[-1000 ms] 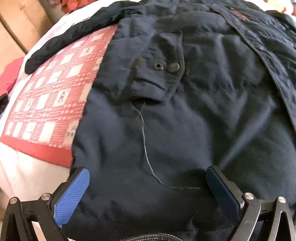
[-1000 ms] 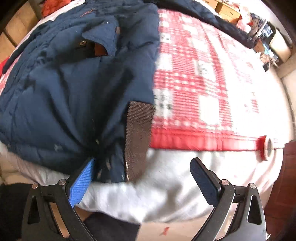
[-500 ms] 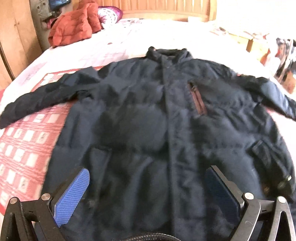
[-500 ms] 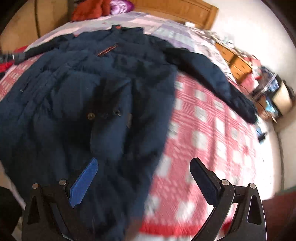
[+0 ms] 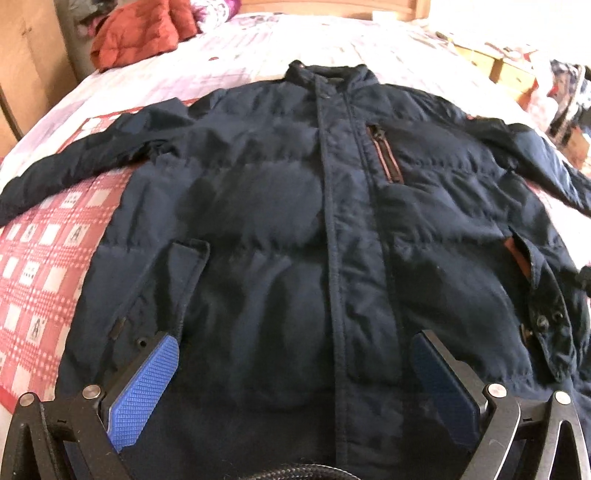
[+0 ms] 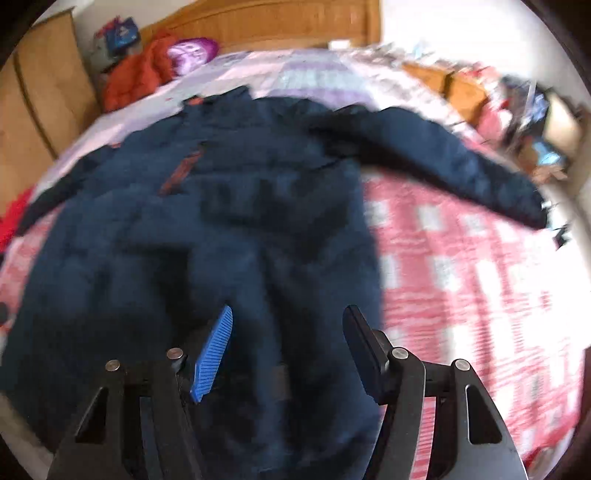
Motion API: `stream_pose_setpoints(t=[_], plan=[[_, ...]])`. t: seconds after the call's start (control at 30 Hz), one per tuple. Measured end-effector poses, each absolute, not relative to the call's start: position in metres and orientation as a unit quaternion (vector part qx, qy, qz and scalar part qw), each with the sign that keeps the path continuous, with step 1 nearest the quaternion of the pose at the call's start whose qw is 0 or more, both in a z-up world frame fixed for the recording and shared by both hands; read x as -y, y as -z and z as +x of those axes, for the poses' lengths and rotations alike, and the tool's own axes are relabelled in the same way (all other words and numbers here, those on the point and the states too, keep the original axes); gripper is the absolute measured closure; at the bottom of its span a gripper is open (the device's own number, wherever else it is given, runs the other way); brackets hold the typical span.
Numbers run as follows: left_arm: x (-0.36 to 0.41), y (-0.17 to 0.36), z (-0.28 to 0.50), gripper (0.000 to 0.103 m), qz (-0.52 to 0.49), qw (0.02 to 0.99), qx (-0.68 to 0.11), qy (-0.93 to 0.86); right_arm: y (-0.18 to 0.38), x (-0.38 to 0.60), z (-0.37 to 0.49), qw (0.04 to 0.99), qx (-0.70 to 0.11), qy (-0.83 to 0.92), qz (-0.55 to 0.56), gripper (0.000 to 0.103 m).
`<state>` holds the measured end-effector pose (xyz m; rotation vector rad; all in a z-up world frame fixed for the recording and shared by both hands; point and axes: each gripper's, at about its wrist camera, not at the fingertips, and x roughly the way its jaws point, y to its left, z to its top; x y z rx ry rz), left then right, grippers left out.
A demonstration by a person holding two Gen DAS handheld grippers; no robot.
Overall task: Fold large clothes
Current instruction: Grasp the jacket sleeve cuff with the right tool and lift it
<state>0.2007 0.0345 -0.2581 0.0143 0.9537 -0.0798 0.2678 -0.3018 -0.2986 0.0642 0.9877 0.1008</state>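
Note:
A dark navy padded jacket (image 5: 277, 221) lies front-up and spread flat on the bed, collar at the far end and both sleeves stretched out sideways. My left gripper (image 5: 293, 339) hovers open over its lower front, one finger on each side of the zip placket, with nothing between the pads. In the blurred right wrist view the jacket (image 6: 221, 240) fills the left half, its right sleeve (image 6: 443, 162) reaching over the checked cloth. My right gripper (image 6: 288, 312) hangs above the jacket's lower right part. Its jaws are closing, and no fabric is pinched between them.
A red-and-white checked blanket (image 5: 44, 258) (image 6: 461, 277) lies under the jacket on the pale bedsheet (image 5: 295, 44). A red padded garment (image 5: 136, 33) sits by the wooden headboard (image 6: 258, 22). A wooden cabinet (image 6: 40, 110) stands on the left, and clutter (image 6: 535, 122) on the right.
Both grippers have lifted and drawn back from the jacket's hem, so the whole jacket now shows. The right gripper's jaws have narrowed; the left's stay wide.

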Motion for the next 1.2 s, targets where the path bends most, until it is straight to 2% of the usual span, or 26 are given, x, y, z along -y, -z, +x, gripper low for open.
stream_pose_setpoints(t=[0.13, 0.23, 0.3, 0.47, 0.53, 0.6, 0.67, 0.73, 0.8, 1.03, 1.2], plan=[[-0.046, 0.259, 0.203, 0.0, 0.0, 0.889, -0.457, 0.026, 0.337, 0.258, 0.256, 0.819, -0.555, -0.137, 0.052, 0.032], [-0.052, 0.263, 0.205, 0.0, -0.007, 0.885, -0.465, 0.023, 0.333, 0.227, 0.244, 0.805, -0.551, -0.219, 0.023, 0.032], [-0.053, 0.265, 0.206, 0.0, -0.006, 0.883, -0.468, 0.025, 0.323, 0.219, 0.241, 0.825, -0.527, -0.204, -0.023, 0.032], [-0.046, 0.266, 0.216, 0.0, 0.004, 0.884, -0.465, 0.032, 0.298, 0.255, 0.265, 0.883, -0.461, -0.089, -0.015, 0.031], [-0.041, 0.266, 0.227, 0.0, 0.001, 0.885, -0.464, 0.033, 0.303, 0.271, 0.282, 0.882, -0.467, -0.056, 0.003, 0.031], [-0.034, 0.266, 0.247, 0.0, -0.005, 0.885, -0.464, 0.035, 0.329, 0.274, 0.3, 0.855, -0.517, -0.048, 0.011, 0.03], [-0.023, 0.262, 0.272, 0.0, 0.0, 0.886, -0.462, 0.032, 0.338, 0.255, 0.307, 0.841, -0.535, -0.08, -0.021, 0.027], [-0.009, 0.254, 0.302, 0.0, 0.008, 0.89, -0.454, 0.036, 0.323, 0.247, 0.31, 0.844, -0.521, -0.122, -0.039, 0.027], [0.011, 0.239, 0.336, 0.0, 0.018, 0.896, -0.441, 0.042, 0.293, 0.264, 0.323, 0.855, -0.494, -0.156, -0.01, 0.027], [0.103, 0.183, 0.436, 0.0, 0.048, 0.91, -0.402, 0.088, 0.169, 0.336, 0.395, 0.907, -0.39, -0.126, -0.097, 0.026], [0.16, 0.191, 0.497, 0.0, 0.02, 0.9, -0.425, 0.099, 0.125, 0.412, 0.435, 0.917, -0.376, -0.064, -0.114, 0.026]])
